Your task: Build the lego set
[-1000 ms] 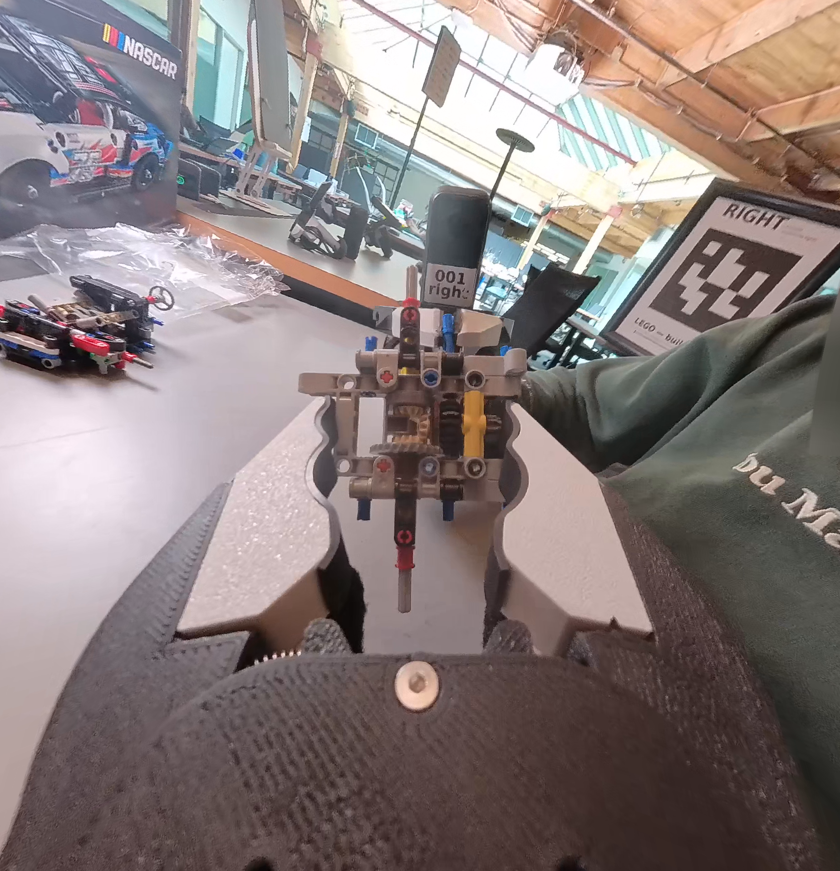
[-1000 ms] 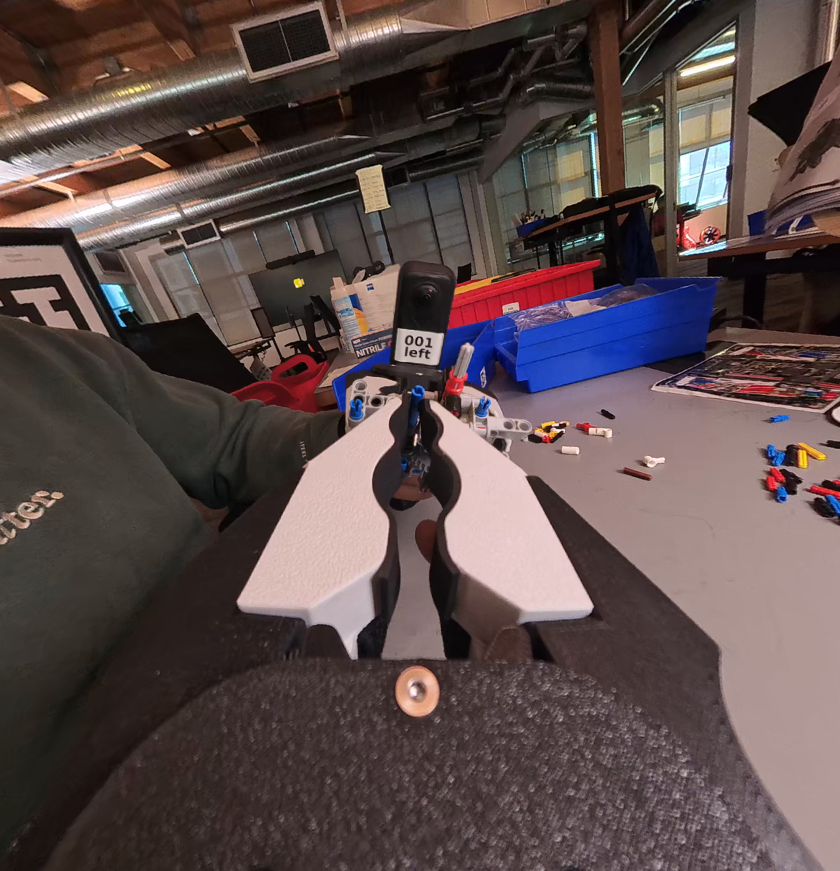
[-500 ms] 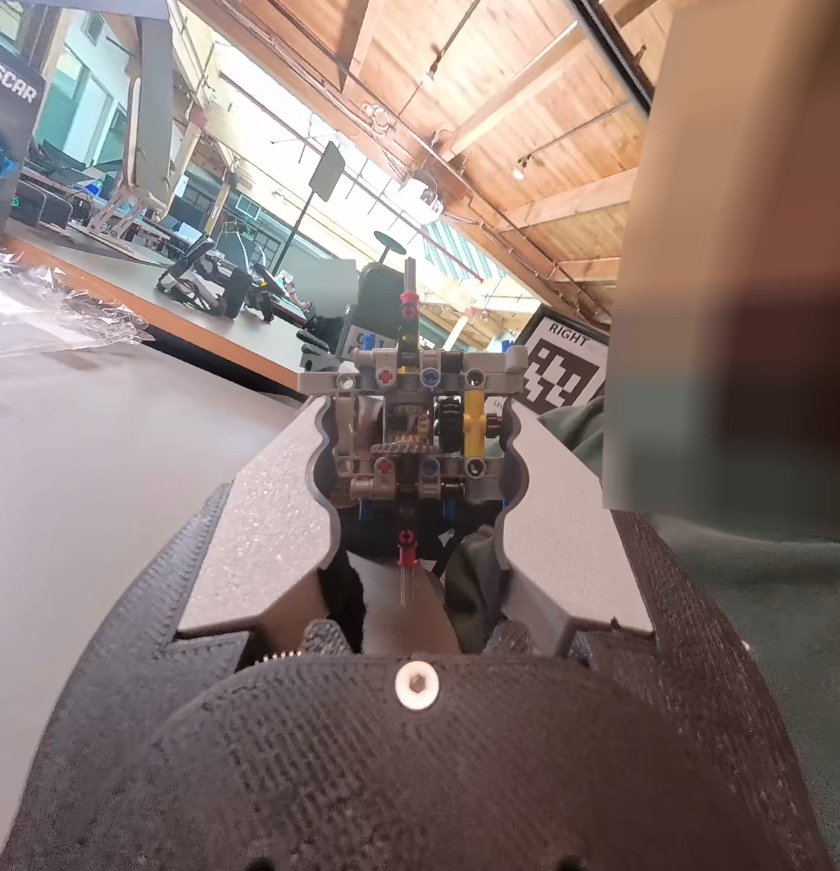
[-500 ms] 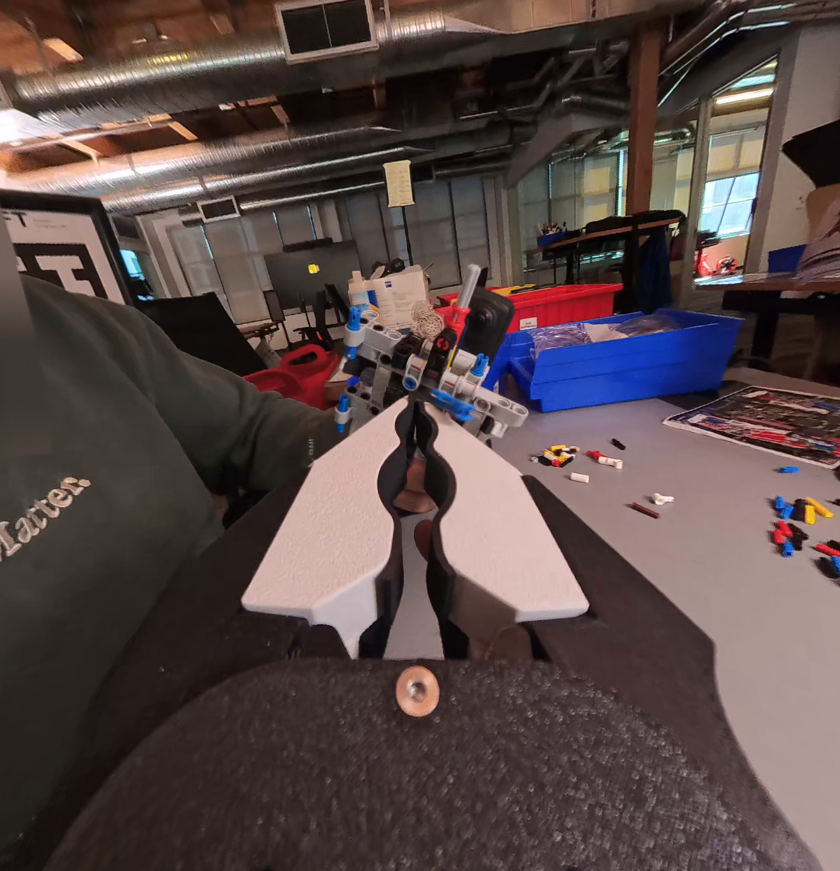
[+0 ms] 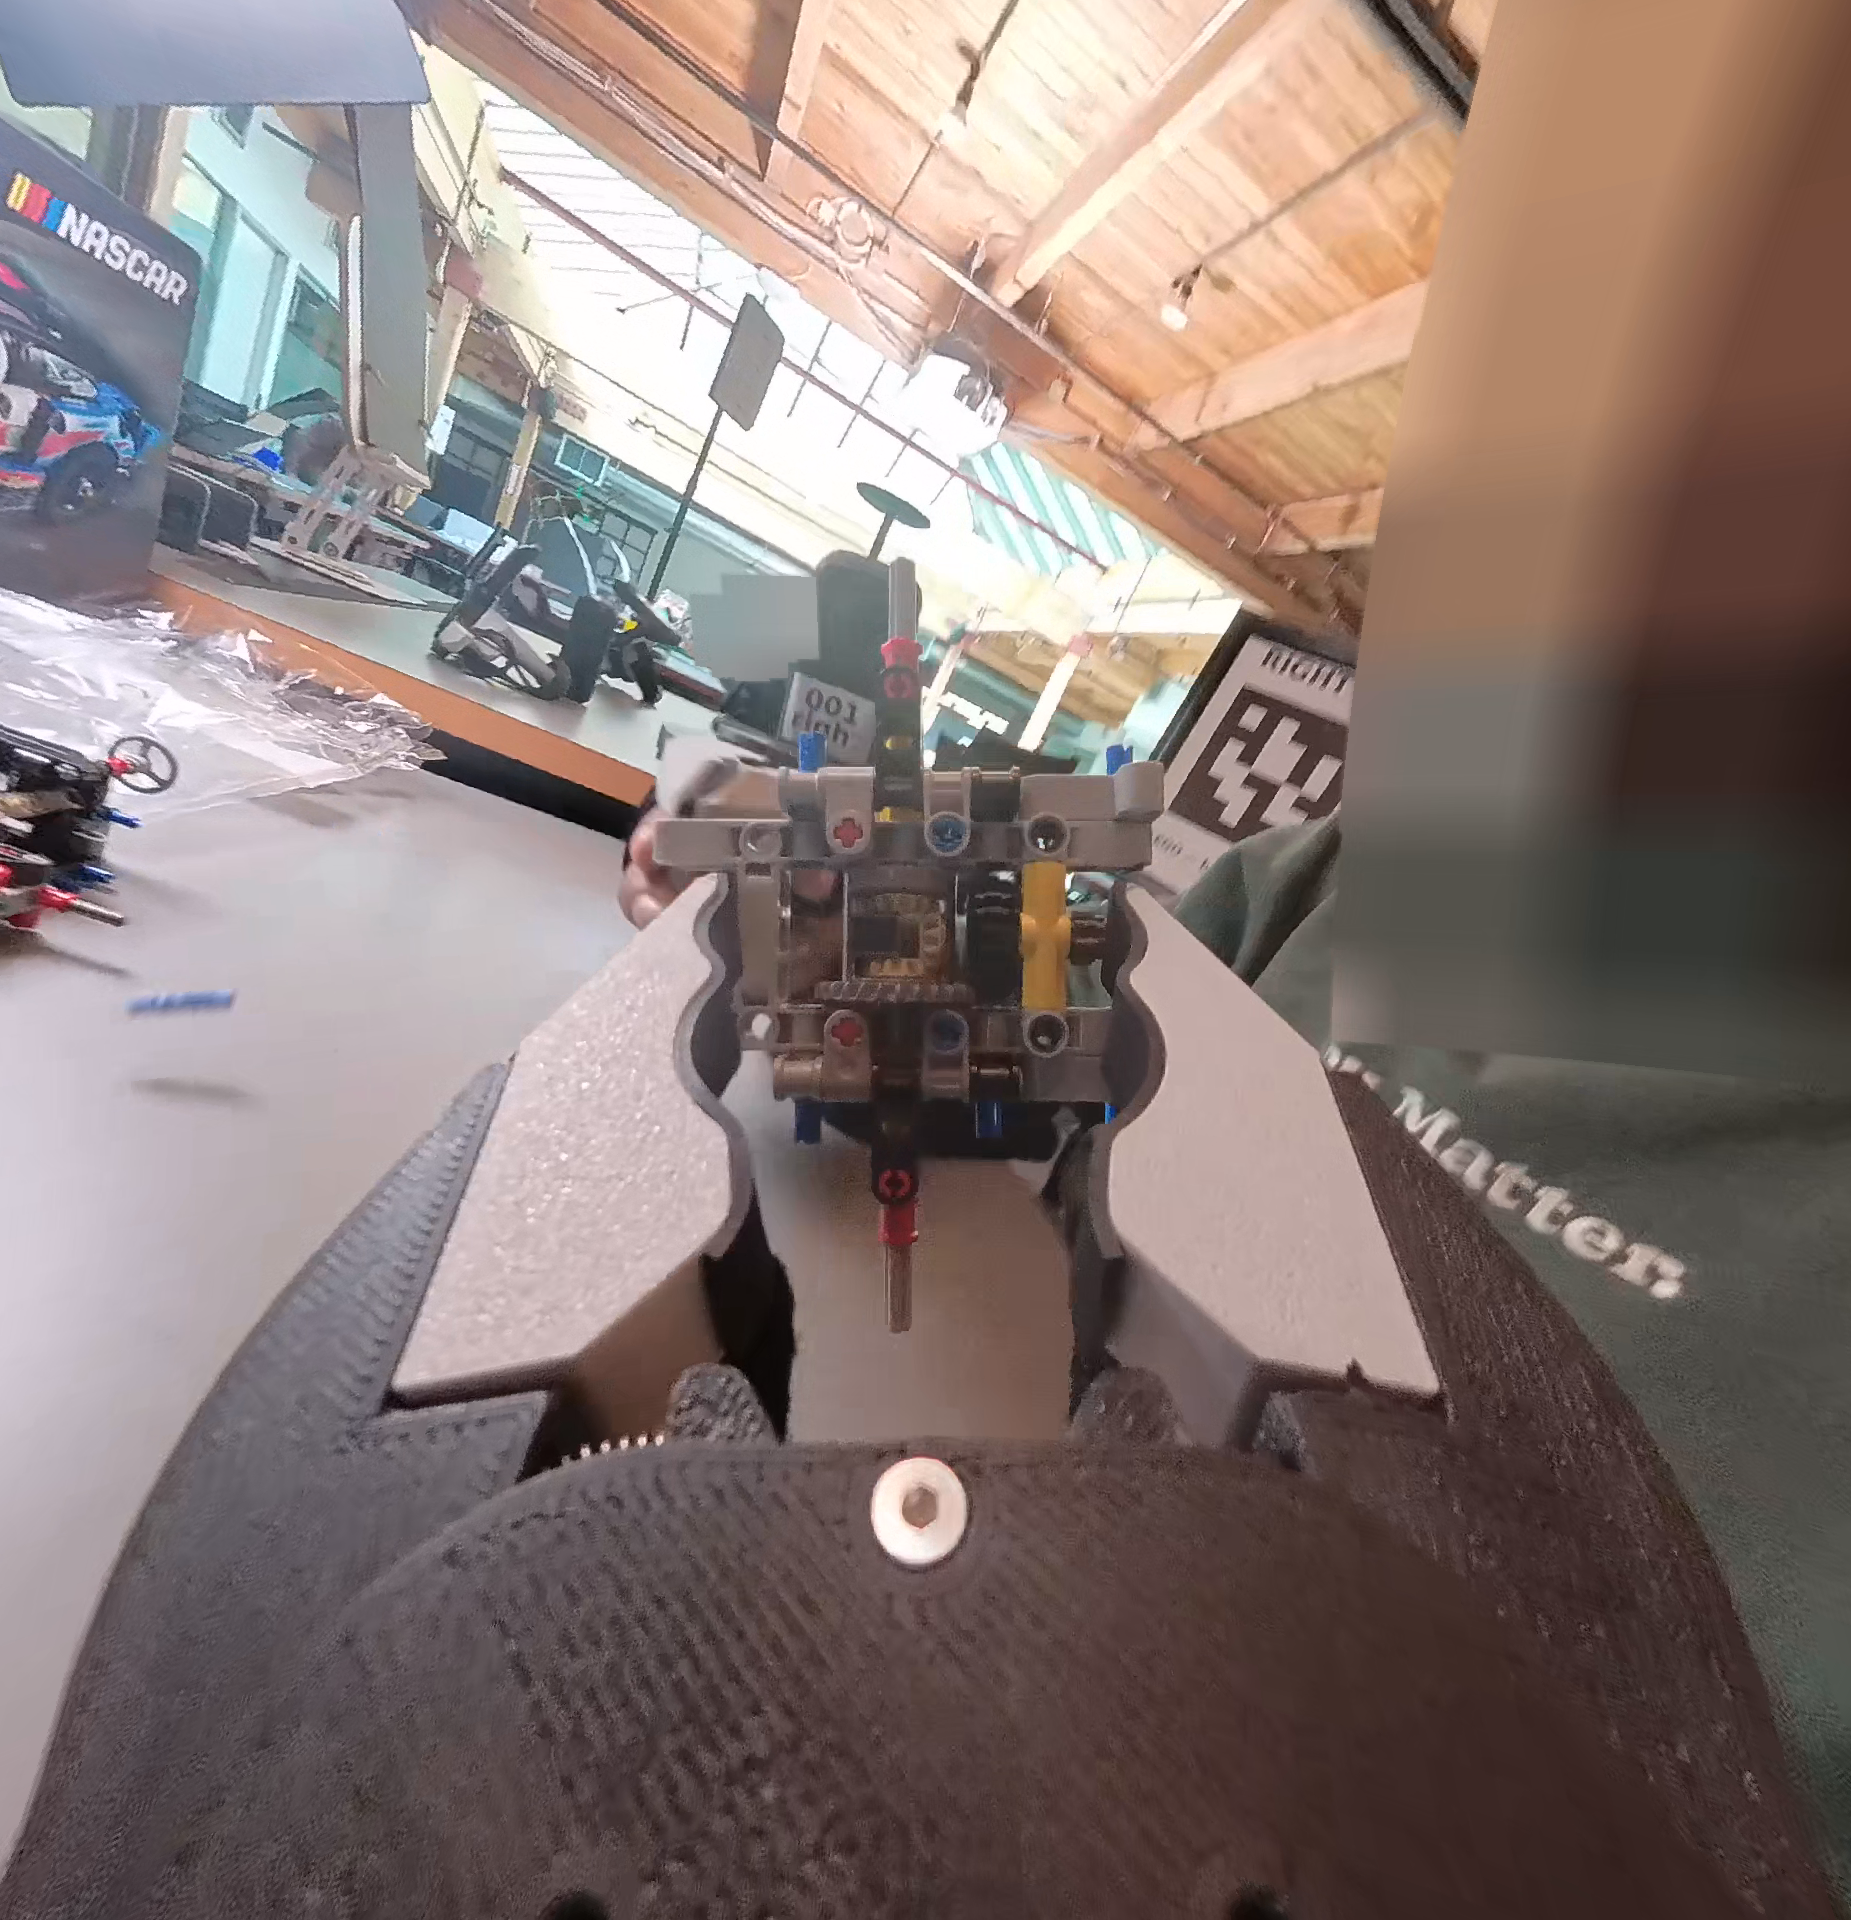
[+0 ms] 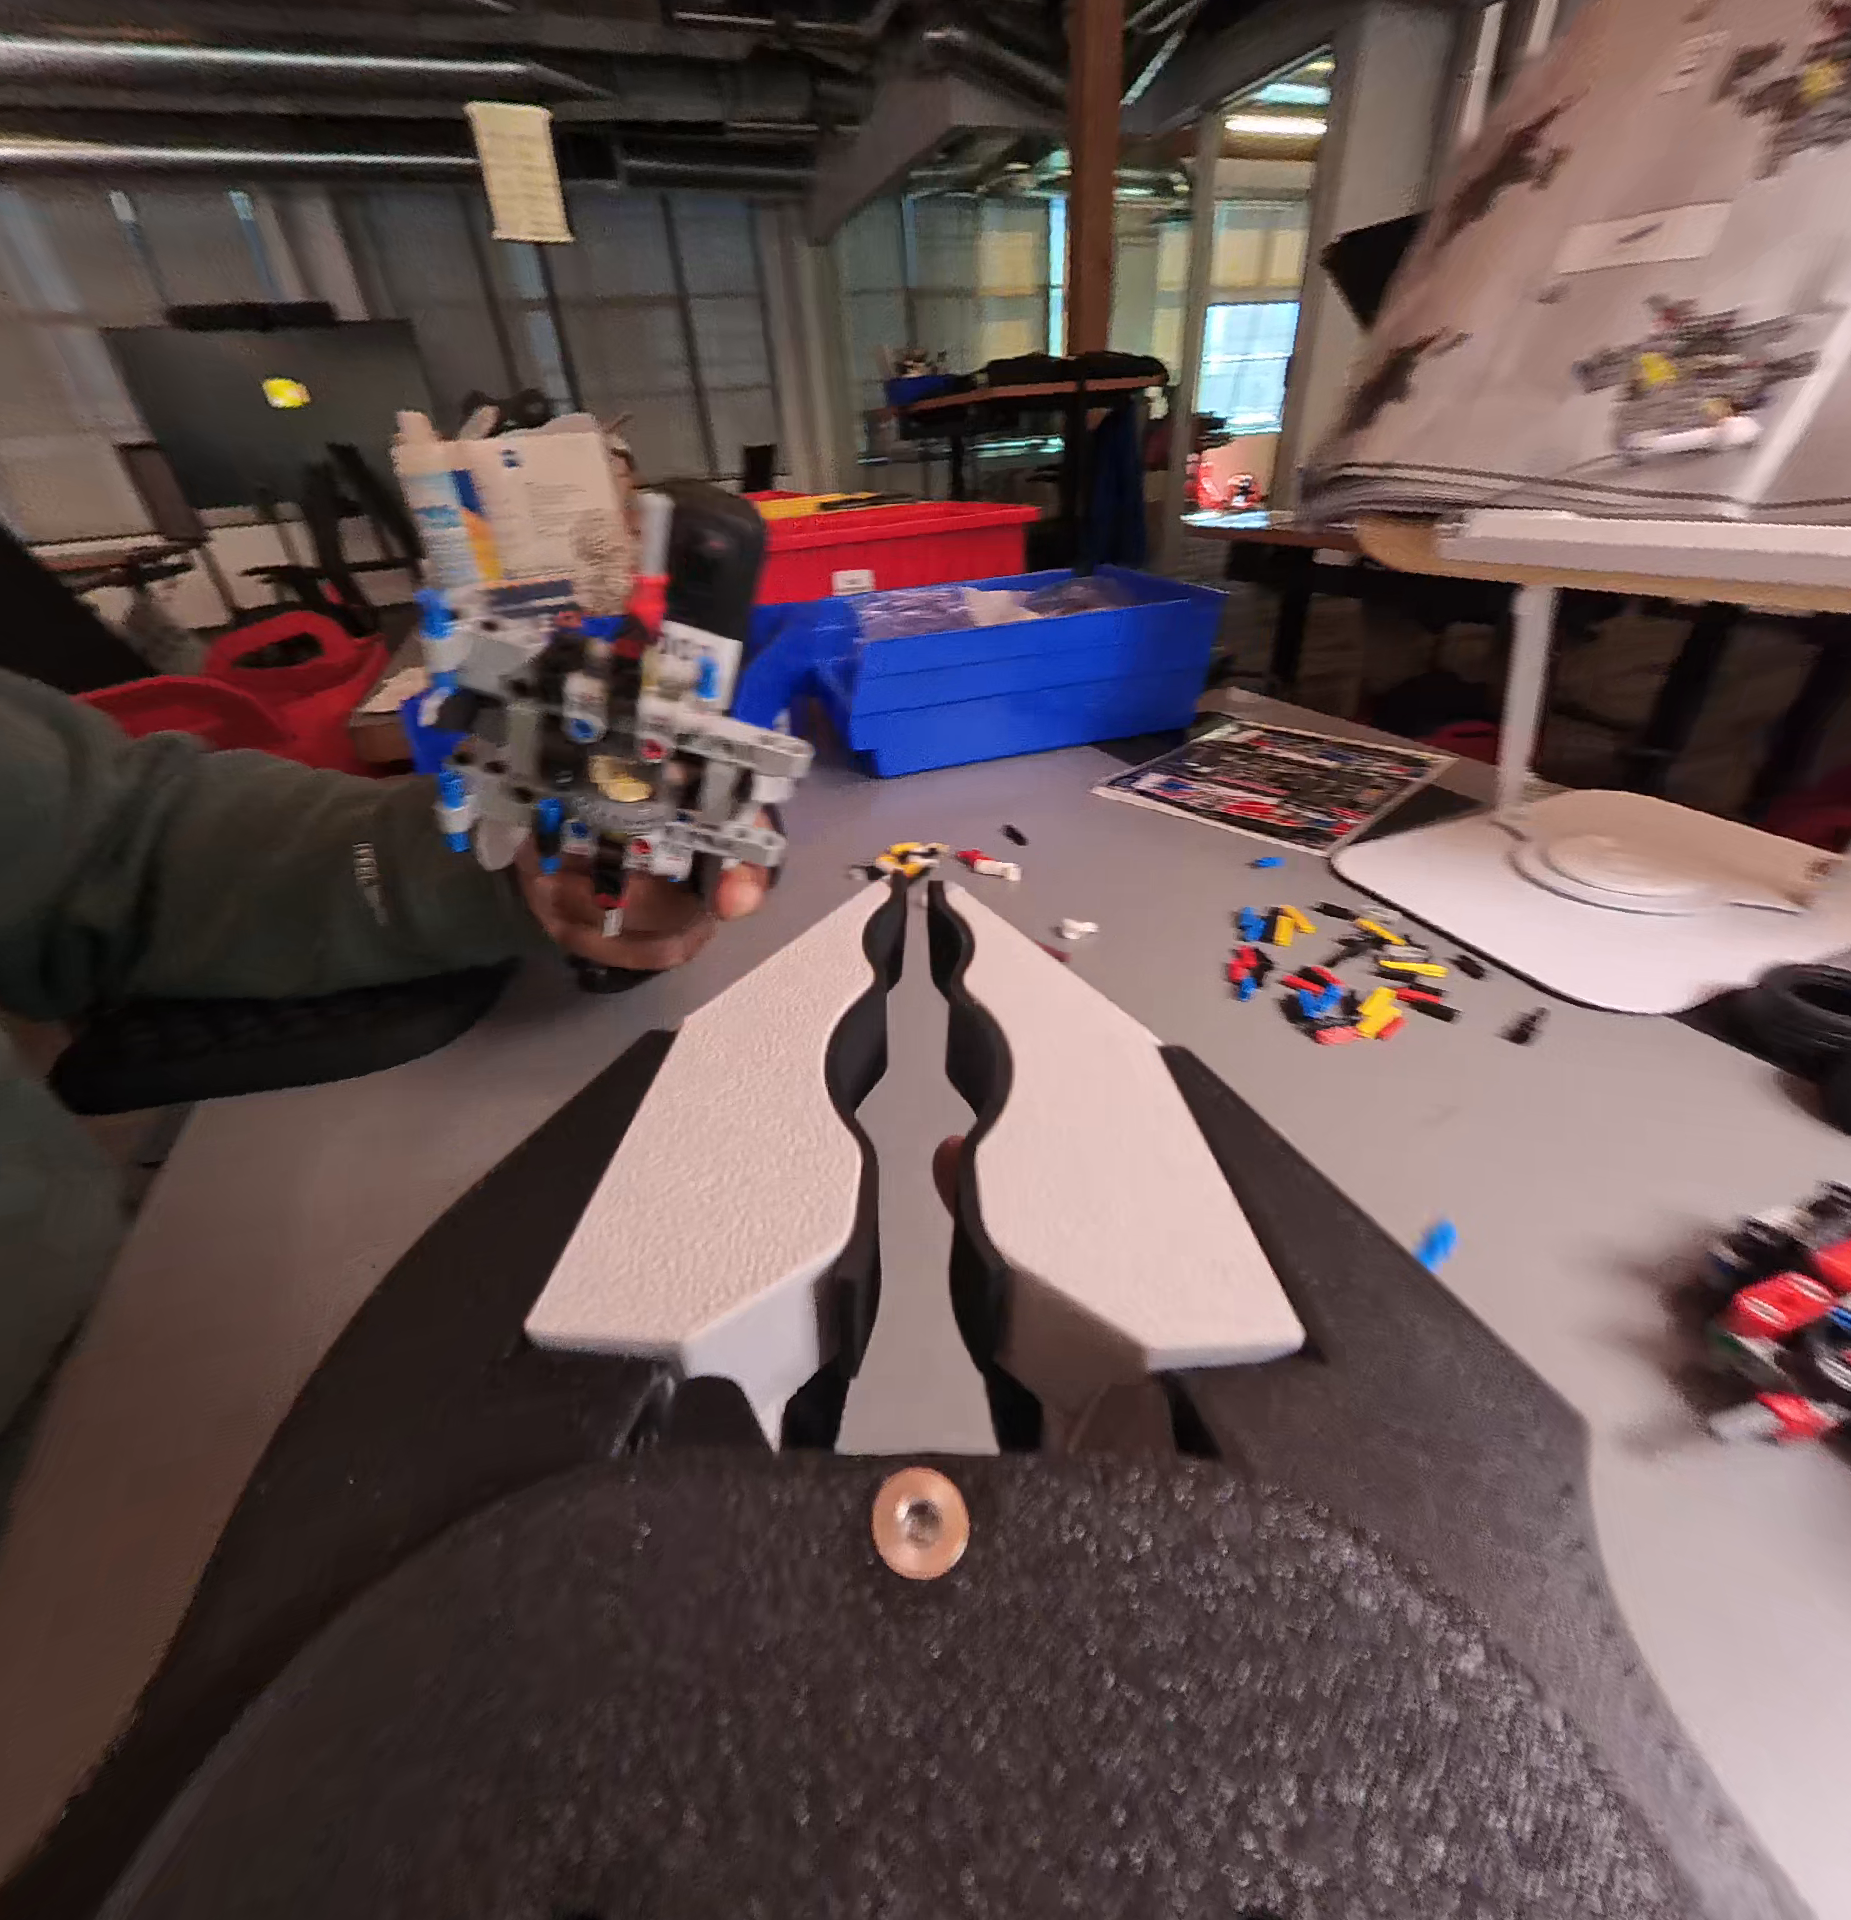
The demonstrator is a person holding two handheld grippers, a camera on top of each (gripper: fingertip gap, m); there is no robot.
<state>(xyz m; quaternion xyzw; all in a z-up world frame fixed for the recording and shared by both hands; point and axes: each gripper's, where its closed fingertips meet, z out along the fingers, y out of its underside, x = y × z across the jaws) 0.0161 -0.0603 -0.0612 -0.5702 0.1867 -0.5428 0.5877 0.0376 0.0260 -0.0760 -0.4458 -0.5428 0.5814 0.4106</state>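
L claw clamped on grey gear assembly, held above tabletop. R claw together, empty, tips nr loose pins.

A stack of blue bins sits at the far edge of the grey worktop, a red bin behind it. A printed booklet lies near the far right corner. Small loose building pieces lie scattered toward the right edge. Crumpled clear plastic lies along the far left edge.
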